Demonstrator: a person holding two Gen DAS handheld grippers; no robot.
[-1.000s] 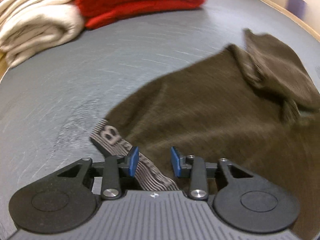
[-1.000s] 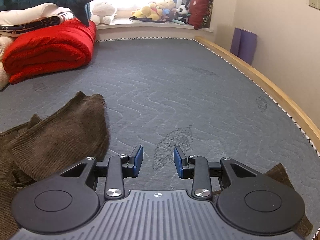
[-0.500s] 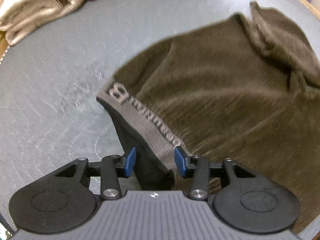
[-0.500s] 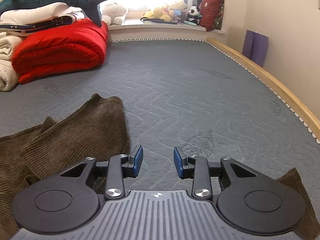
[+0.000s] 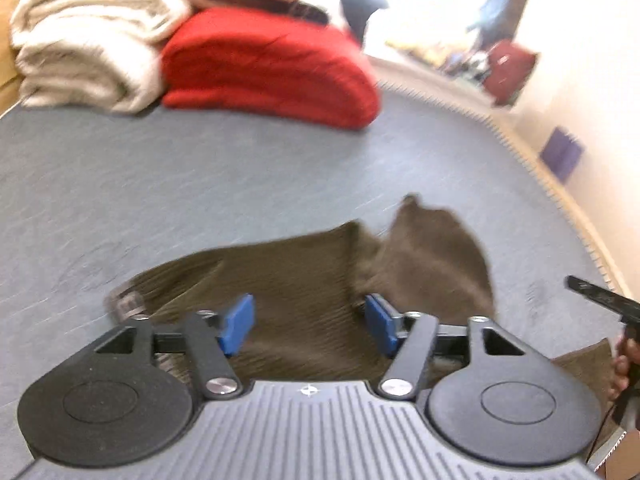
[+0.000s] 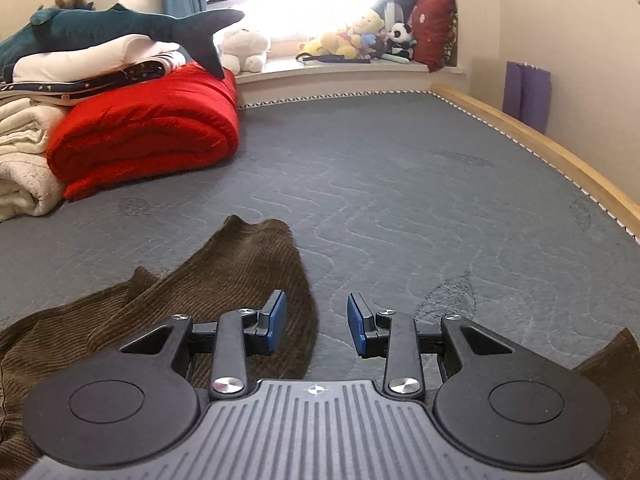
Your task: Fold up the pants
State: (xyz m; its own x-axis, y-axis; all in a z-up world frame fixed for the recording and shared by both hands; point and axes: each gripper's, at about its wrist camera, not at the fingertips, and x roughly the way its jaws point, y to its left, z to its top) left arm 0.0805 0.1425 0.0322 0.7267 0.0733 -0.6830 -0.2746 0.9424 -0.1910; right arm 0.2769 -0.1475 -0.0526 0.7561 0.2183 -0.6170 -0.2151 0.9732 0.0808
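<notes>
Lying under everything you see is the grey quilted mattress (image 6: 400, 200), with its wooden rail (image 6: 560, 160) running down the right side. At the far left sit the folded red quilt (image 6: 148, 136) and, touching it, the cream blanket (image 6: 20, 160); a plush shark (image 6: 100, 28) rests on the linens piled above them. On the sill beyond the mattress you have a row of soft toys (image 6: 352, 40) and a red cushion (image 6: 436, 32). The brown corduroy pants (image 5: 320, 280) lie rumpled on the near part of the mattress, one leg end folded up into a flap (image 6: 248, 256), and the waistband (image 5: 128, 300) shows at the left edge in the blurred left view. Your left gripper (image 5: 310, 322) is over the pants with its blue pads wide apart and nothing caught between them; cloth shows through the gap. Your right gripper (image 6: 316, 322) is at the right edge of the flap, its pads also apart and holding nothing, the left pad over corduroy and the right over bare mattress. A corner of brown cloth (image 6: 616, 360) peeks out at its lower right.
</notes>
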